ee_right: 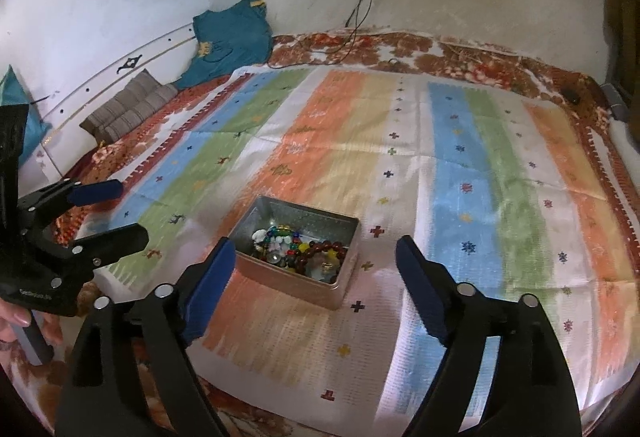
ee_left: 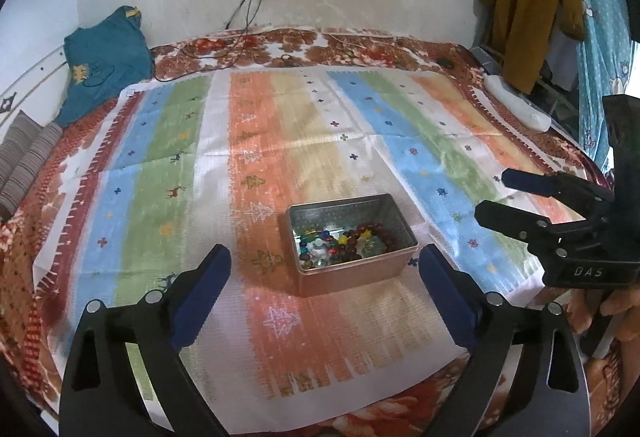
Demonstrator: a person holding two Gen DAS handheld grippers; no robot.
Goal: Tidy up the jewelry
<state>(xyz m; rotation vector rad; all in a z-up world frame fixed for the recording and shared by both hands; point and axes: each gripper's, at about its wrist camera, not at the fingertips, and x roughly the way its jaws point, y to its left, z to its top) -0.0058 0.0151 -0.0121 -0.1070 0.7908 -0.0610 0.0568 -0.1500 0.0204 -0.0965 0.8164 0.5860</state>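
Status: the jewelry appears gathered. The metal tin [ee_left: 352, 237] sits uncovered on the striped mat [ee_left: 200, 157] spread over the bed, and it holds a heap of coloured beads [ee_left: 324, 243] together with a dark red bead bracelet [ee_left: 376, 237]. I see no loose pieces on the mat around the tin in either view — small items could escape notice at this sharpness.

My left tool [ee_left: 326, 291] stands wide open with nothing between its blue pads; the tin lies just beyond its tips, not touched. My right tool [ee_right: 316, 279] is likewise spread wide and carries nothing; the tin's near corner sits close to its left pad, and I cannot tell whether they touch.

Remaining work, as I judge it: little or none. No lid is visible in either view, so closing the tin cannot be confirmed as a pending step — the collection stage itself looks complete.
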